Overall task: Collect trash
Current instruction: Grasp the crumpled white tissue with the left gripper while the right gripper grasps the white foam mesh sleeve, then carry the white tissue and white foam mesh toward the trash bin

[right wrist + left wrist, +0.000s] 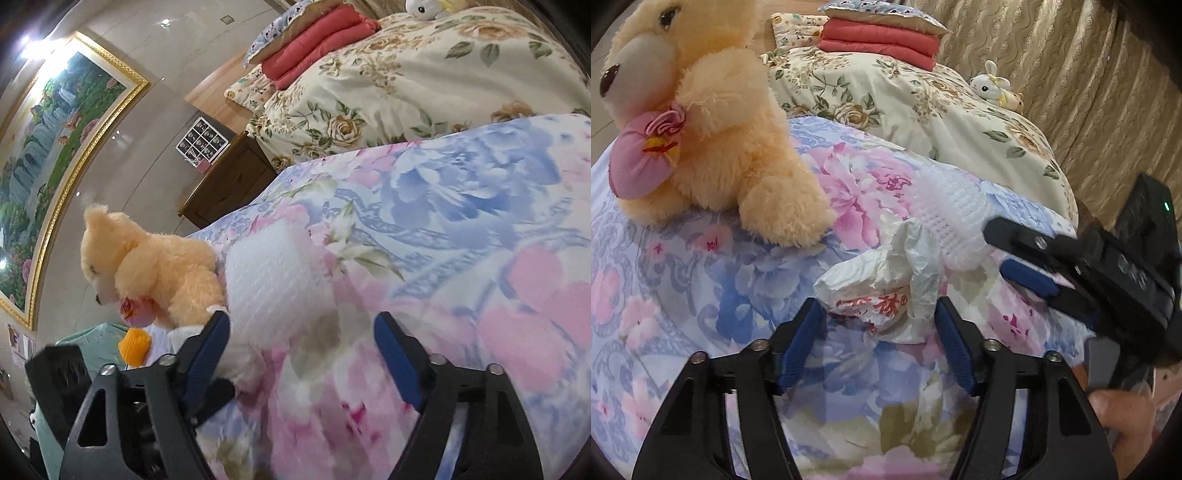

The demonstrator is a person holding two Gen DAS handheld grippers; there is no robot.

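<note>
A crumpled white wrapper [882, 291] with red print lies on the blue-and-pink floral quilt [701, 280], between the spread pads of the left hand-held gripper [879, 332], untouched; touching it, a white foam net sleeve [951, 218] lies beside the right hand-held gripper [301, 354], jaws apart, sleeve partly between them, blurred. A peach teddy bear [720, 129] sits near; its top is cut off.

We read red print on crumpled white wrapper [882, 280], just in front of peach teddy bear [713, 122]: one character legible, 林, plus circled mark; remainder too creased.
</note>
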